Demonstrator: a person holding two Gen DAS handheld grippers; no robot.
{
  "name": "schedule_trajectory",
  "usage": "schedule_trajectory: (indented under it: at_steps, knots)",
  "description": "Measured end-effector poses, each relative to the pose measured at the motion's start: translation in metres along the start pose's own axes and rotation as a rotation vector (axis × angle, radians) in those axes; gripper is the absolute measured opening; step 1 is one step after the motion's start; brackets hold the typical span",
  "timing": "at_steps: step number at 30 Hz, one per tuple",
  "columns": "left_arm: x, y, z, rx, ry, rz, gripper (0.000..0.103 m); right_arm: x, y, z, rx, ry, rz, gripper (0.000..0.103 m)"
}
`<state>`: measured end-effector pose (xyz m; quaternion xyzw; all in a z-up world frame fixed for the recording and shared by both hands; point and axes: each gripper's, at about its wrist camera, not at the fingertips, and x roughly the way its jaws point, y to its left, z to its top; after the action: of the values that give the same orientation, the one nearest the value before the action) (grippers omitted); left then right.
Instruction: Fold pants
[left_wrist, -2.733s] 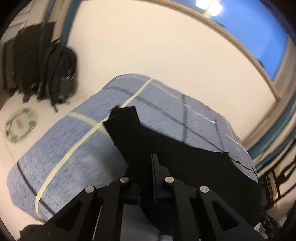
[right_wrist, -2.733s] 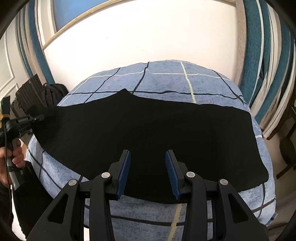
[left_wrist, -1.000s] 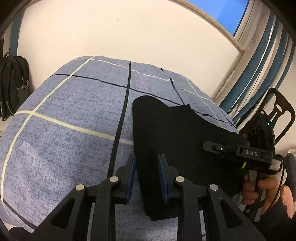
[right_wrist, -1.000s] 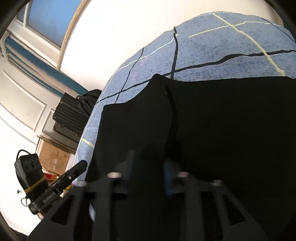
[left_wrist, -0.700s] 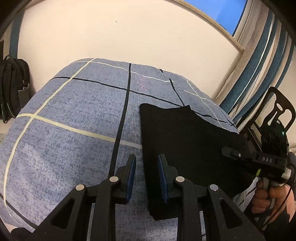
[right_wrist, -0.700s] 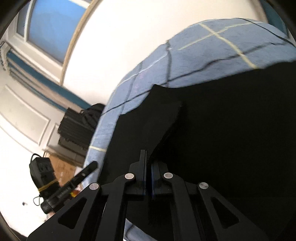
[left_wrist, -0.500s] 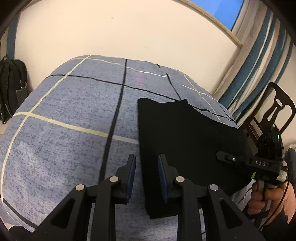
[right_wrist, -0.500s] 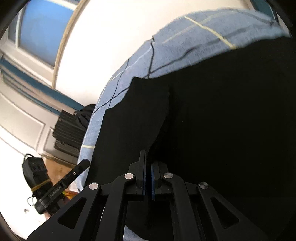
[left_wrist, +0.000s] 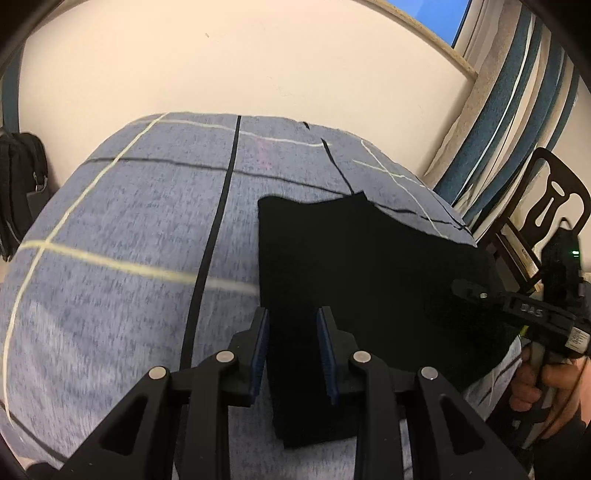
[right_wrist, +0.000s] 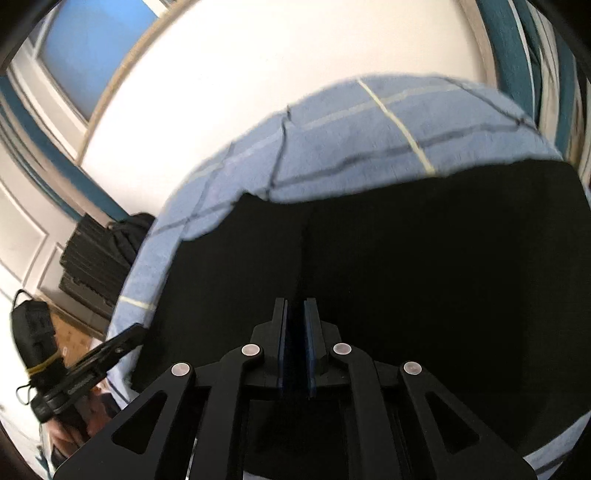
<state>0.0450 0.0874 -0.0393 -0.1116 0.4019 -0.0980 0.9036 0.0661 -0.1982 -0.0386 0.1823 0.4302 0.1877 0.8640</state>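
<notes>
Bed (left_wrist: 110, 229), blue-grey cover with dark and pale grid lines, carries the work; wall behind, striped curtain (left_wrist: 517, 92) and a chair (left_wrist: 546, 206) to its right side, a black backpack (left_wrist: 18, 192) at the far left.

Pants (left_wrist: 362, 266), black, lie on the right half of the bed as a folded stack of layers, left edge straight, near corner reaching toward the bed's front edge. In the right wrist view a seam or layer edge runs up the middle of the cloth.

Left tongs (left_wrist: 291, 350): released, blue pads apart, poised over the stack's left edge, nothing between them.

Right tongs (right_wrist: 295, 347): nearly clenched, a narrow dark gap between the pads; black cloth on black makes it impossible to tell whether fabric is pinched.

Risks, as judged:
- Right tongs may catch only the top layer; lifting would then peel the stack open
- Dragging the cloth could skew the straight left edge
- The near corner could slip over the bed's front edge
</notes>
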Motion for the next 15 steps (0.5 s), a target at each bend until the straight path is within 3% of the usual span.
schedule_trajectory:
  at_steps: [4,10,13,15]
  knots:
    - [0.014,-0.010,0.024,0.025,-0.014,0.017,0.029,0.012,0.024,0.006,-0.074,0.014,0.061,0.008]
    - [0.061,-0.022,0.071,0.052,0.038,0.049,0.030,0.063,0.013,0.028,-0.059,0.069,-0.024,0.008]
    - [0.092,-0.021,0.079,0.059,0.106,0.065,0.031,0.067,-0.001,0.039,-0.012,0.067,0.005,0.008]
    - [0.095,-0.025,0.076,0.088,0.093,0.080,0.031,0.059,0.002,0.038,-0.042,0.049,-0.027,0.008]
